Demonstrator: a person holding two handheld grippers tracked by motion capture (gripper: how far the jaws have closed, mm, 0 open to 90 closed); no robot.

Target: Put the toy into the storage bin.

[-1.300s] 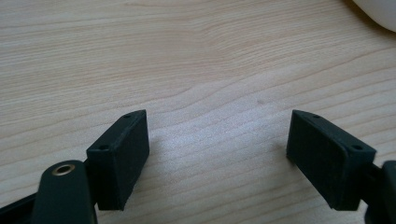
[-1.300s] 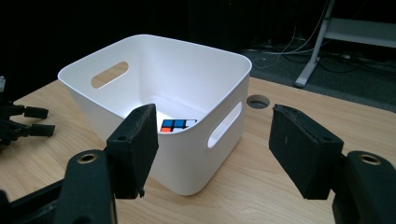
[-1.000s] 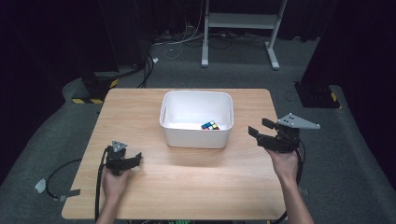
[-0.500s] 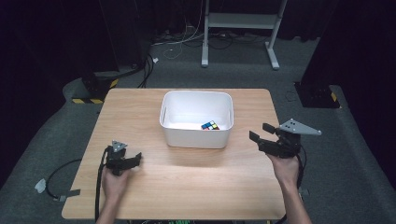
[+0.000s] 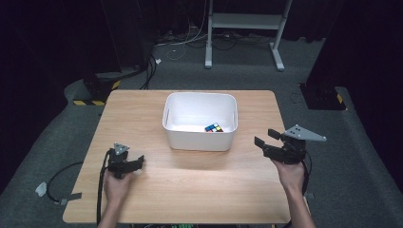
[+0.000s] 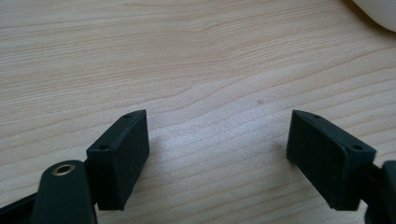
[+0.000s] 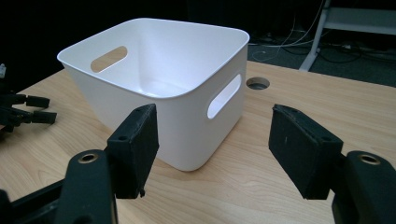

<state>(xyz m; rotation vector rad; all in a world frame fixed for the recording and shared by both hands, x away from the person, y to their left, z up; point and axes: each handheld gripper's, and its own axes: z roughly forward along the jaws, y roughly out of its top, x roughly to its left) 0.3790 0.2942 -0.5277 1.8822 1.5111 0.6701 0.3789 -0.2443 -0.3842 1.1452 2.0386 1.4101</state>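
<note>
A white plastic bin (image 5: 199, 141) with handle slots stands mid-table on the wooden table (image 5: 190, 190). Inside it, near the right front corner, lies a multicoloured puzzle cube (image 5: 214, 128). My left gripper (image 5: 137, 163) rests low at the front left, open, its jaws over bare wood (image 6: 217, 135) with nothing between them; a corner of the bin (image 6: 379, 10) shows at the top right of its view. My right gripper (image 5: 267, 137) hovers right of the bin, open and empty (image 7: 215, 126), pointed at the bin's corner (image 7: 163, 93). From there the bin wall hides the cube.
A round cable hole (image 7: 258, 83) sits in the tabletop behind the bin. The other gripper (image 7: 23, 112) shows far left in the right gripper view. Cables (image 5: 57, 190) trail on the grey floor, and a white stand (image 5: 242, 28) rises behind the table.
My right gripper has drifted a little lower and toward the person, staying open. The left gripper, the bin and the cube have not moved.
</note>
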